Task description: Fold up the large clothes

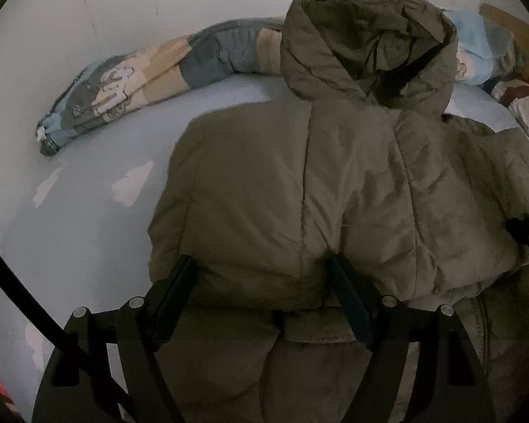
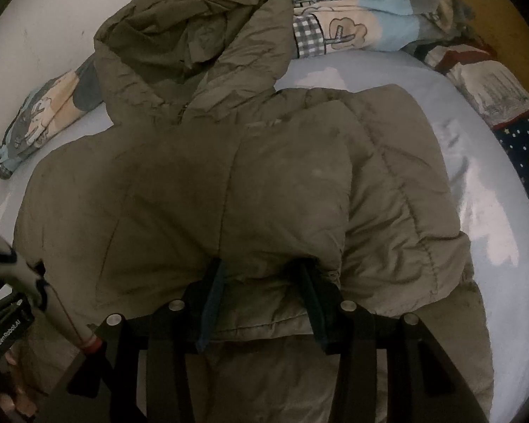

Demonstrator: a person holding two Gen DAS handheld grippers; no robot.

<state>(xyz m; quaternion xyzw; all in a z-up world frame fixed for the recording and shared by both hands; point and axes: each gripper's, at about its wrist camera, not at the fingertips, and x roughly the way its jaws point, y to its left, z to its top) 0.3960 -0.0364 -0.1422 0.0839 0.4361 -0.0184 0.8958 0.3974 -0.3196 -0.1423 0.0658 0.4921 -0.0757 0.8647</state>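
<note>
An olive-green puffer jacket [image 1: 299, 176] [image 2: 194, 194] lies on the pale blue bed sheet [image 1: 70, 211], its hood [image 1: 370, 53] [image 2: 194, 35] at the far end. A folded-over layer of it lies across the near part. My left gripper [image 1: 262, 261] stands wide at this fold's near edge, with padded fabric between its fingers, unpinched. My right gripper [image 2: 259, 264] is narrower and its jaws are opening. The fold's hem lies loose between them. The right gripper's black tip [image 1: 527, 232] shows at the right edge of the left wrist view.
A rolled patchwork quilt [image 1: 123, 84] [image 2: 352, 24] runs along the white wall [image 1: 88, 7] behind the hood. A dark star-patterned cloth [image 2: 525, 162] lies at the right edge of the bed. A wooden board [image 2: 493, 10] stands at the far right. Bare sheet flanks the jacket.
</note>
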